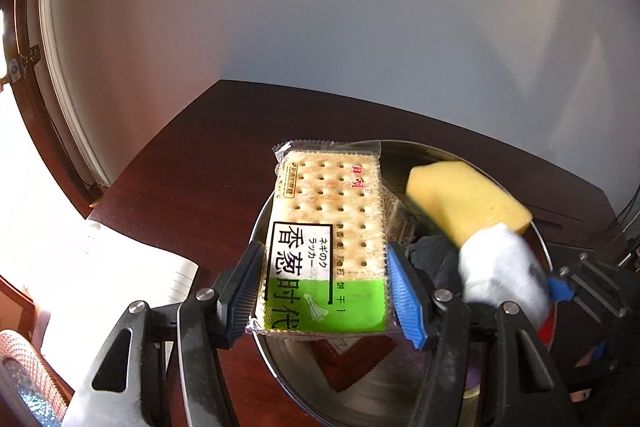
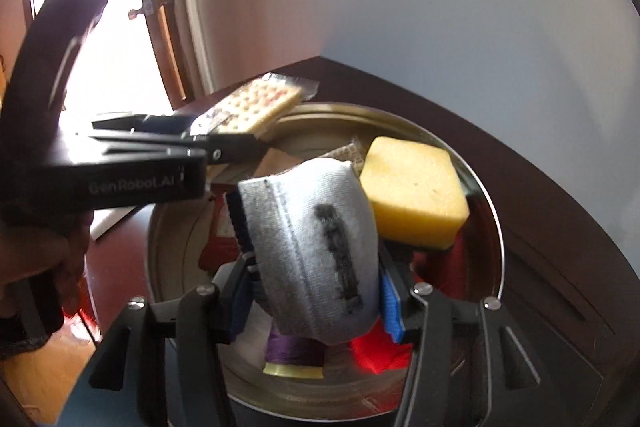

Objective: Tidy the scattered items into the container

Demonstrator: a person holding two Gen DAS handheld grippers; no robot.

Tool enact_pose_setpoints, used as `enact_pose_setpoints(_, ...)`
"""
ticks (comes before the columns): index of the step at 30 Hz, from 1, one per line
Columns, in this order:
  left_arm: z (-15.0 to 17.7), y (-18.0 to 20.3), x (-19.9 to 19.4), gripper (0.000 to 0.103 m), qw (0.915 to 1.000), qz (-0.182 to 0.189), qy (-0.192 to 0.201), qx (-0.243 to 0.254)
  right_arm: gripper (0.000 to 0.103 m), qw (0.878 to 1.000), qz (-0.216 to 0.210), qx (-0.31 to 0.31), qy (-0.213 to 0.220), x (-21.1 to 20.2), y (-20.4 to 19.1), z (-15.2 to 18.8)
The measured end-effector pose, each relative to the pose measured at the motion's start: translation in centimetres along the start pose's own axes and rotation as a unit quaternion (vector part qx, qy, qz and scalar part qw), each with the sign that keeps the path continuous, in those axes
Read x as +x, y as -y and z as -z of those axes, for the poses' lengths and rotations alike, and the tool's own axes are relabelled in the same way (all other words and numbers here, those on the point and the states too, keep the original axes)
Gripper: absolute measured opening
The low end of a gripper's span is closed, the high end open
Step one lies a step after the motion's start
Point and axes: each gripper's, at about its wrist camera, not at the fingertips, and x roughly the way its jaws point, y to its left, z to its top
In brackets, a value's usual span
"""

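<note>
My left gripper (image 1: 326, 287) is shut on a cracker packet (image 1: 328, 227) with a green end, held above the left rim of a round metal tin (image 1: 260, 223). My right gripper (image 2: 316, 291) is shut on a white sock (image 2: 316, 239) with a dark mark, held above the tin (image 2: 400, 115). The sock also shows in the left wrist view (image 1: 500, 267). A yellow sponge (image 2: 412, 191) lies in the tin's far side, also seen in the left wrist view (image 1: 468, 199). A purple thread spool (image 2: 294, 351), red cloth (image 2: 380, 351) and small packets lie in the tin.
The tin sits on a dark wooden table (image 1: 192, 163) in a corner against a pale wall. A white notepad (image 1: 120, 267) lies on the table's left. A bright window (image 2: 108, 39) is at the left. The left gripper's body (image 2: 132, 163) reaches over the tin.
</note>
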Motion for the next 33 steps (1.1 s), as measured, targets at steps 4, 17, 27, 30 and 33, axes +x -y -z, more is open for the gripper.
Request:
enact_pose_setpoints(4, 0.2, -0.7, -0.6, 0.062, 0.9999, -0.006, 0.016, 0.001, 0.070, 1.000, 0.009, 0.009, 0.014, 0.1, 1.5, 0.5)
enact_pose_setpoints(17, 1.4, -0.9, -4.3, 0.091, 0.9953, -0.053, 0.080, 0.002, 0.091, 0.992, -0.003, 0.048, 0.113, -4.8, 2.7, 1.3)
enact_pose_setpoints(27, 1.6, -0.4, -7.8, 0.102, 0.9887, -0.127, 0.080, 0.005, 0.095, 0.990, -0.015, 0.073, 0.120, -6.2, 1.9, 3.2)
enact_pose_setpoints(30, 1.3, -0.8, -8.9, 0.102, 0.9885, -0.125, 0.085, 0.006, 0.095, 0.989, -0.016, 0.070, 0.128, -7.8, 1.1, 3.6)
enact_pose_setpoints(33, 1.2, -1.1, -9.9, 0.102, 0.9878, -0.122, 0.097, 0.005, 0.095, 0.988, -0.017, 0.067, 0.137, -9.4, 0.5, 3.7)
